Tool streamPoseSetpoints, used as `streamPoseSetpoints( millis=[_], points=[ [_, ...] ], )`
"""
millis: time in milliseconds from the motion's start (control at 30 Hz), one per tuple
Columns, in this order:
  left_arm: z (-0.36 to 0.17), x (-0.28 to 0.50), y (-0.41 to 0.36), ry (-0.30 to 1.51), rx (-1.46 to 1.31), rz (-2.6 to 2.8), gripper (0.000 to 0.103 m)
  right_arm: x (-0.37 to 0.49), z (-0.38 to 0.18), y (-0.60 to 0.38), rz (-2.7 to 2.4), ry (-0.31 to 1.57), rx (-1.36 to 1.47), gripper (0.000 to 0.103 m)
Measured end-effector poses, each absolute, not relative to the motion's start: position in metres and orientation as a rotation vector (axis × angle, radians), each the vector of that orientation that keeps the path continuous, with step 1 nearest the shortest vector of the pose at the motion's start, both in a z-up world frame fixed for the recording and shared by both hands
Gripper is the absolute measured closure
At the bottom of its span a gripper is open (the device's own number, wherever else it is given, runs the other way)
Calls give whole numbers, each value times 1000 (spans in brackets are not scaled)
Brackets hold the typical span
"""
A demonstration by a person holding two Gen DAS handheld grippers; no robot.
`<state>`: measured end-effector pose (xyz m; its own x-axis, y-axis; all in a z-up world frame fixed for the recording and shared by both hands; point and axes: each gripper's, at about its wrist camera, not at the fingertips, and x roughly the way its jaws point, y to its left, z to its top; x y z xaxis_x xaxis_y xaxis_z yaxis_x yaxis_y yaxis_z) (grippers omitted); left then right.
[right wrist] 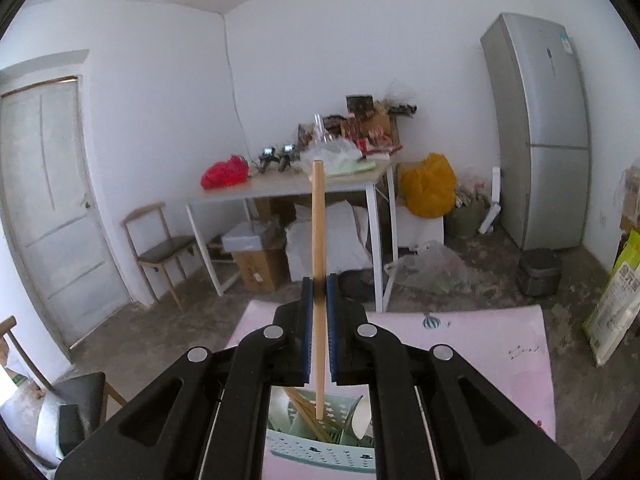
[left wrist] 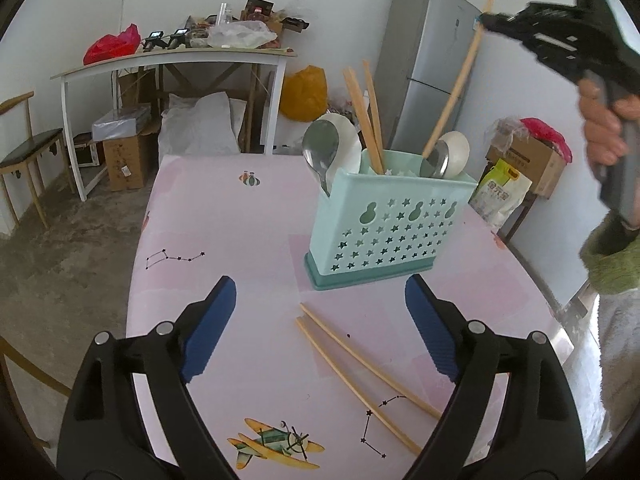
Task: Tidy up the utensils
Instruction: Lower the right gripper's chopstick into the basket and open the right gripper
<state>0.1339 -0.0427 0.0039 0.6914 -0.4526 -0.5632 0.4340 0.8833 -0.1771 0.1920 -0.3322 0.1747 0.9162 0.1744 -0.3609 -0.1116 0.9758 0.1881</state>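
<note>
- The mint-green utensil caddy (left wrist: 372, 216) stands upright on the pink bench (left wrist: 224, 216), and everything below is placed from it.
- In the caddy's left end stand a metal spoon (left wrist: 320, 148) and a white spoon (left wrist: 348, 140), bowls up; in its middle section two wooden chopsticks (left wrist: 366, 116) lean to the left.
- In the caddy's right end stand another metal spoon (left wrist: 438, 160) and a white one (left wrist: 456, 154).
- A single chopstick (left wrist: 460, 80) slants up out of the caddy's right end toward the right gripper (left wrist: 486, 20), which is above and to the right of the caddy.
- In the right wrist view the right gripper's fingers (right wrist: 307, 328) are closed tight on that chopstick (right wrist: 319, 264), gripping it partway along; its lower tip hangs just over the caddy's open top (right wrist: 340, 404), and I cannot tell whether it touches anything inside.
- A hand (left wrist: 604, 128) with a green fuzzy cuff (left wrist: 612, 260) holds that gripper's handle, to the right of the caddy.
- Two more chopsticks (left wrist: 360, 376) lie side by side on the bench in front of the caddy, nearer the camera.
- The left gripper (left wrist: 320, 328) hovers in front of the caddy over the near ends of those two; its blue fingers (left wrist: 210, 328) are spread wide with nothing held.
</note>
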Motion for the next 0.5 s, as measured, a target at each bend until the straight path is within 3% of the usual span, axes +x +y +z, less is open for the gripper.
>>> streamPoseSetpoints(
  millis=[367,433,500],
  points=[
    [-3,138,-45,666,-9,-470,20,227,83,-329,67,621,107,94],
    [-4,138,-46,668,-5,-466,20,221,85,-337,63,612,125,76],
    [-5,139,-47,670,0,-462,20,213,93,-345,42,579,129,67]
  ],
)
